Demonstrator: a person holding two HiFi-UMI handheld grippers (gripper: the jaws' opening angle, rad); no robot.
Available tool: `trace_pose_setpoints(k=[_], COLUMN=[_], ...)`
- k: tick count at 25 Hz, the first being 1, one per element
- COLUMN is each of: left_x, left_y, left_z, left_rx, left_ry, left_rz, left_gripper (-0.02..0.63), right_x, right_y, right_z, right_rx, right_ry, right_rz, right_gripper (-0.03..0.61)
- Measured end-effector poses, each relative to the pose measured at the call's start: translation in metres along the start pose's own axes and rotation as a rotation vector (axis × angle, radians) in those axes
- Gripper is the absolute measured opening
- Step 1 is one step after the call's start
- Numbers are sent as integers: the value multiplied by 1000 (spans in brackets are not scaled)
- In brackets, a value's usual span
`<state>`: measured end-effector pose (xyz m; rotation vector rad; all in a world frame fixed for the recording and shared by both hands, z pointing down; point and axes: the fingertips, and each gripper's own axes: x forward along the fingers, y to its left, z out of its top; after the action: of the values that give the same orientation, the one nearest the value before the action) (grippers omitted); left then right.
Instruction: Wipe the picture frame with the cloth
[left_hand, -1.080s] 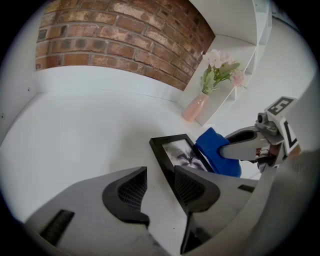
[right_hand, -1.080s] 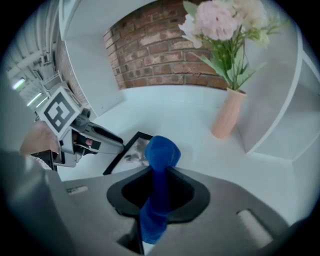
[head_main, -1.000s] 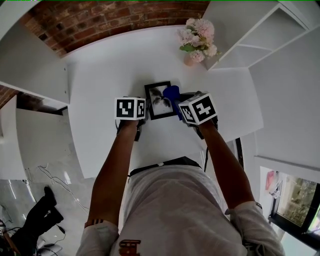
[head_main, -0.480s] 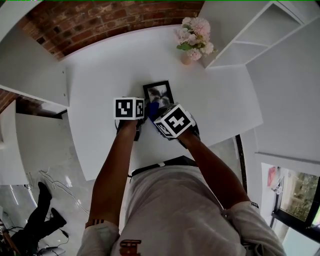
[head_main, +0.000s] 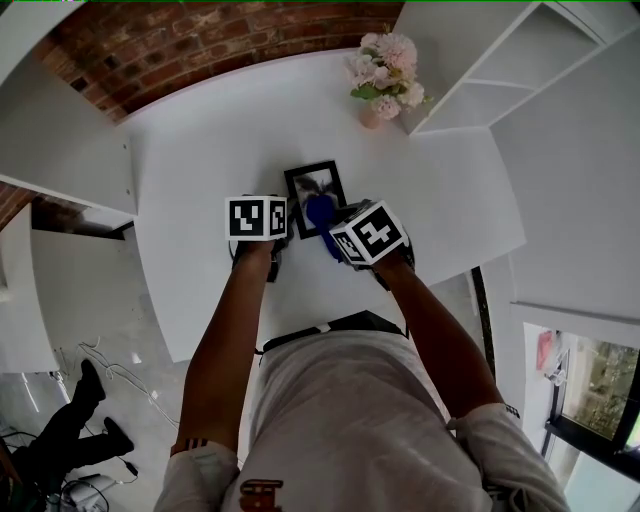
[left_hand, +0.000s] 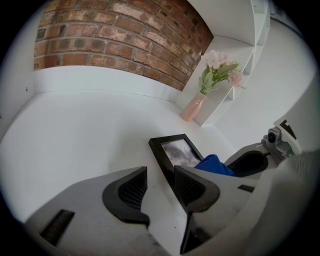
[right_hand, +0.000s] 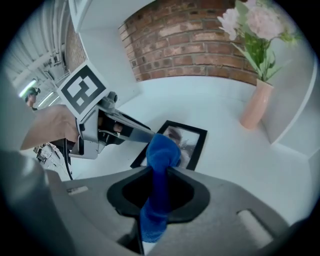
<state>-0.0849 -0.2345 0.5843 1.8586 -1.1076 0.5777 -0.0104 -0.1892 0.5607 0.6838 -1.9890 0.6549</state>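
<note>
Right tool clamped on blue cloth, wad pressed on picture frame near its 6 o'clock end. The frame lies flat mid-worktop. Left tool narrow, gripping nothing, at frame's 9 o'clock edge. Judged mid-wipe; 12 o'clock half looks still to do.

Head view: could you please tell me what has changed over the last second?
The right claw, shut on the blue cloth, swept left across the lower part of the picture frame, then back slightly right. The left claw and the frame stayed put.
</note>
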Motion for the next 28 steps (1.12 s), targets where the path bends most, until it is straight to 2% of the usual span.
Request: trace_pose_setpoints(k=[12,18,22,28], left_x=[1,-7,-30,-91], left_y=[0,-3,-18,-62], left_z=[0,4,21,68], left_rx=[-6,-14,-22,0], left_ry=[-7,-34,-125,-412], left_rz=[11,7,-42,-187], left_gripper=[167,167,167,167], right_x=[-25,-46,-73,-122], right_y=[-53,-49,-37,-21], right_z=[-22,-4,28,78], right_rx=[78,76,72,52], right_ry=[-21,-118,-270,-539], right_rz=[-59,-26,29,67], right_gripper=[74,74,74,74])
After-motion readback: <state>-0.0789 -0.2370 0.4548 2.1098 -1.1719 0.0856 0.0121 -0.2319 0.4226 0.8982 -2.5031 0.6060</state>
